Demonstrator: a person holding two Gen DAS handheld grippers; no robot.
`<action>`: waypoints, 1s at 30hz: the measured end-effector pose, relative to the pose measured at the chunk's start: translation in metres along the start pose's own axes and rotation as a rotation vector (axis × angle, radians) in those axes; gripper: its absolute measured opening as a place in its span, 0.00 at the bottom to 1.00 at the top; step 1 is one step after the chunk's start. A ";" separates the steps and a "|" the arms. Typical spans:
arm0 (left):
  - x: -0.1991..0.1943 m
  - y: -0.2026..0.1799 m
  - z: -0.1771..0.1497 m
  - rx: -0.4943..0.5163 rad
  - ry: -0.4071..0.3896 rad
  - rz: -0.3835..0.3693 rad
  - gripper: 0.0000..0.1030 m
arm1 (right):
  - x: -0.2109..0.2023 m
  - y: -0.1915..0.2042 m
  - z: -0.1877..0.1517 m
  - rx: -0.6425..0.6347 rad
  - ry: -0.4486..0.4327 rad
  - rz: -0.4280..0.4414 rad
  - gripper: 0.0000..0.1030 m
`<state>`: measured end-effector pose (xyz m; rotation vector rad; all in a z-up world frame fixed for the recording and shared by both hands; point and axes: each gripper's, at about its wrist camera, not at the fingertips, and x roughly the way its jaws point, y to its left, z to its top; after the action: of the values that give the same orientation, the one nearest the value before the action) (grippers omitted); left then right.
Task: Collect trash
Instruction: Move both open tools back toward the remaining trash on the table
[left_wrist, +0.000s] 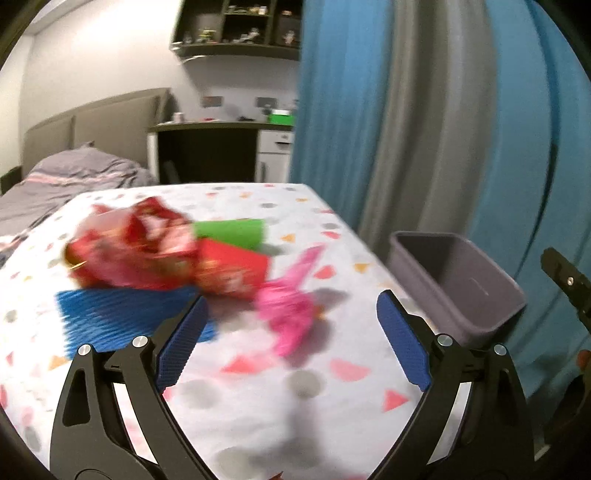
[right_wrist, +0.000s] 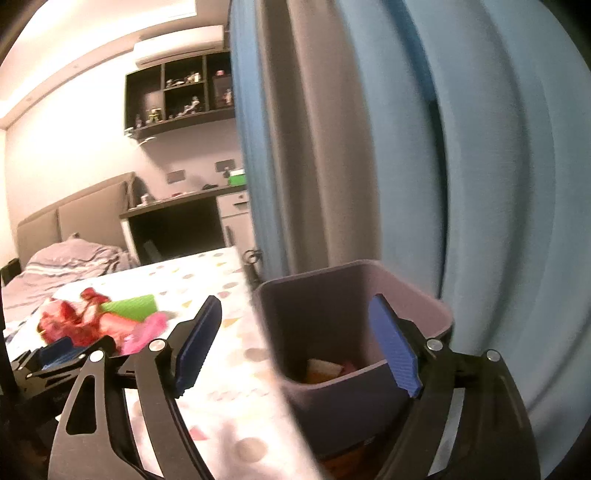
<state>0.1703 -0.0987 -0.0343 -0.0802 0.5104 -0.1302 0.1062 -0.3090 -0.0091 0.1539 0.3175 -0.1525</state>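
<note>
A heap of trash lies on the table with the patterned white cloth (left_wrist: 295, 406): crumpled red wrappers (left_wrist: 136, 251), a red box (left_wrist: 232, 269), a green piece (left_wrist: 231, 232), a pink wrapper (left_wrist: 288, 314) and a blue ribbed sheet (left_wrist: 122, 317). My left gripper (left_wrist: 291, 302) is open just short of the pink wrapper, with nothing between its fingers. My right gripper (right_wrist: 295, 304) is open and empty above the grey bin (right_wrist: 332, 295), which holds a few pale and orange scraps (right_wrist: 325, 369). The same heap (right_wrist: 81, 317) shows blurred at the left in the right wrist view.
The bin (left_wrist: 461, 280) stands off the table's right edge, against blue and grey curtains (left_wrist: 406, 129). A bed with grey covers (left_wrist: 74, 173) lies beyond the table on the left. A dark desk (left_wrist: 207, 147) and wall shelves stand at the back.
</note>
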 end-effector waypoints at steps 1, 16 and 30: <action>-0.004 0.011 -0.001 -0.015 -0.001 0.012 0.88 | -0.001 0.006 0.000 -0.005 0.005 0.013 0.77; -0.056 0.154 -0.023 -0.176 -0.022 0.235 0.88 | -0.008 0.102 -0.020 -0.113 0.041 0.166 0.77; -0.079 0.224 -0.027 -0.288 -0.058 0.383 0.88 | 0.026 0.217 -0.048 -0.266 0.130 0.380 0.74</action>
<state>0.1122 0.1325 -0.0446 -0.2641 0.4758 0.3200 0.1537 -0.0920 -0.0351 -0.0414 0.4291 0.2766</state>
